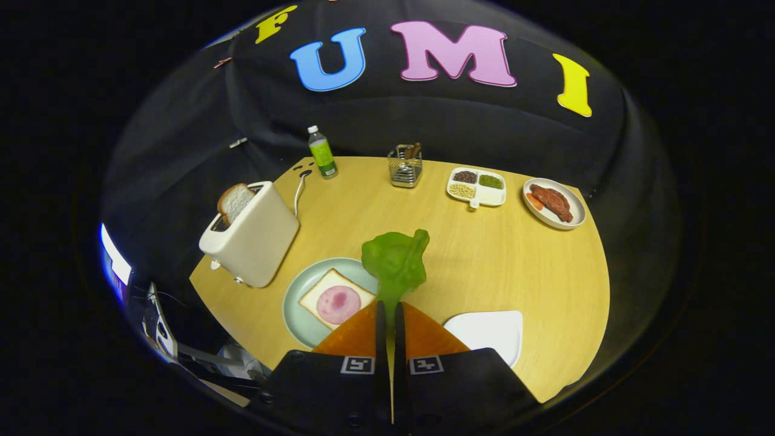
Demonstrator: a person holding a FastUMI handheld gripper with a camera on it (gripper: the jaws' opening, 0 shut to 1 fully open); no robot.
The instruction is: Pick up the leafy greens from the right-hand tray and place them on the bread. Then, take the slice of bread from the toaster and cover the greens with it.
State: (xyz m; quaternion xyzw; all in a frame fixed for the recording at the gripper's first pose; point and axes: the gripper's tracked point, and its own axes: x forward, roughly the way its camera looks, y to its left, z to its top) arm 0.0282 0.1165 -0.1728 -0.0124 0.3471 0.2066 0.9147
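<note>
Greens (396, 264) pinched by the stem in my claw (390, 315), closed on them so the leaf hangs free, lifted off the white tray (487, 332), beside the bread (336, 299) on its plate (301, 315); toaster slice (235, 202) waits.

Far side of the wooden table (521, 266): green-labelled bottle (321, 152), upright, beside a white cord (298, 192). Wire basket (405, 166) holding utensils, near the middle. Next along, a divided dish (478, 187) with dark, green and pale beans in separate compartments. Beyond it, a round plate (554, 203) with meat (552, 201) and a carrot piece (534, 201).
</note>
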